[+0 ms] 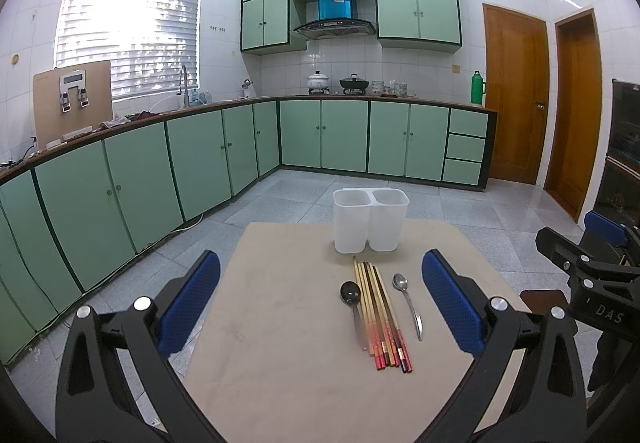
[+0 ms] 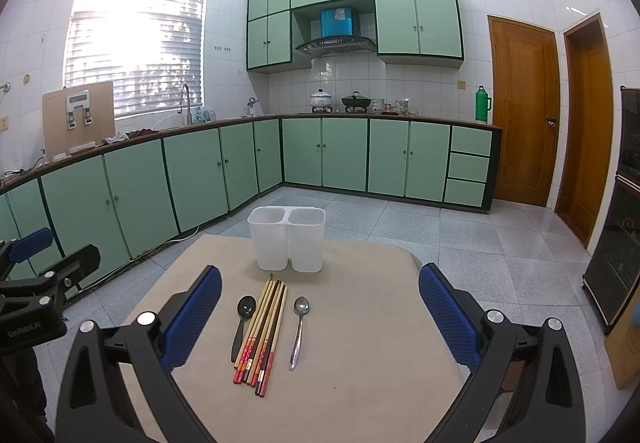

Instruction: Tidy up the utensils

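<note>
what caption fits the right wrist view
Open right gripper above table with chopsticks, two spoons, empty holder.

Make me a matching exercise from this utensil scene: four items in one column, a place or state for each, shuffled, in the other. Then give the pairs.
Column one:
1. black spoon
2. silver spoon
3. chopsticks
4. white two-compartment holder

Column two:
A. stands upright at the far side of the mat, nothing visible inside
B. lies at the right of the row
C. lies bundled in the middle of the row
D. lies at the left of the row

Pairs: 1-D, 2-B, 3-C, 4-A
</note>
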Demonstrator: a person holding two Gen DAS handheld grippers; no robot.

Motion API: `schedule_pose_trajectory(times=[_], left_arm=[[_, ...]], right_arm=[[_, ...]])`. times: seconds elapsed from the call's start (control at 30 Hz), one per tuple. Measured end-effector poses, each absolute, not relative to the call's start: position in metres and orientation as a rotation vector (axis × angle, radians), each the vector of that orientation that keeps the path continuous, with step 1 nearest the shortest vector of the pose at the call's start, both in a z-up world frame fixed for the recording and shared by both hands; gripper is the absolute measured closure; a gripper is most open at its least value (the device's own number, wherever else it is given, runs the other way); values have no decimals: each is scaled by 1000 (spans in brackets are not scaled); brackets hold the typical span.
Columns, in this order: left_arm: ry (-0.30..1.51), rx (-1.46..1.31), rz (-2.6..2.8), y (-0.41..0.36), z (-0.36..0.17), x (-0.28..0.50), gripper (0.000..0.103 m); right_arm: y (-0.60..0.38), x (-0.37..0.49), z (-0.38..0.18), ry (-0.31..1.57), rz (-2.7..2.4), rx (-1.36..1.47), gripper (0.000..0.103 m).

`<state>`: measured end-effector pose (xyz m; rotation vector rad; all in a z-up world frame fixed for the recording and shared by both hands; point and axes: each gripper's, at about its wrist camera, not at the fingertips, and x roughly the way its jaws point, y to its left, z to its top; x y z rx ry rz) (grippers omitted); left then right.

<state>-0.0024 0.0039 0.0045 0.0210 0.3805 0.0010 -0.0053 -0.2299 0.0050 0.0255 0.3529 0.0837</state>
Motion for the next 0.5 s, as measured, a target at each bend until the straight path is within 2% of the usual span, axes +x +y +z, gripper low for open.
schedule_pose_trajectory(times=[0.5], left_arm=[[381, 21, 1, 8, 5, -2, 5]], right_arm=[[-230, -5, 6, 355, 83, 25, 6]])
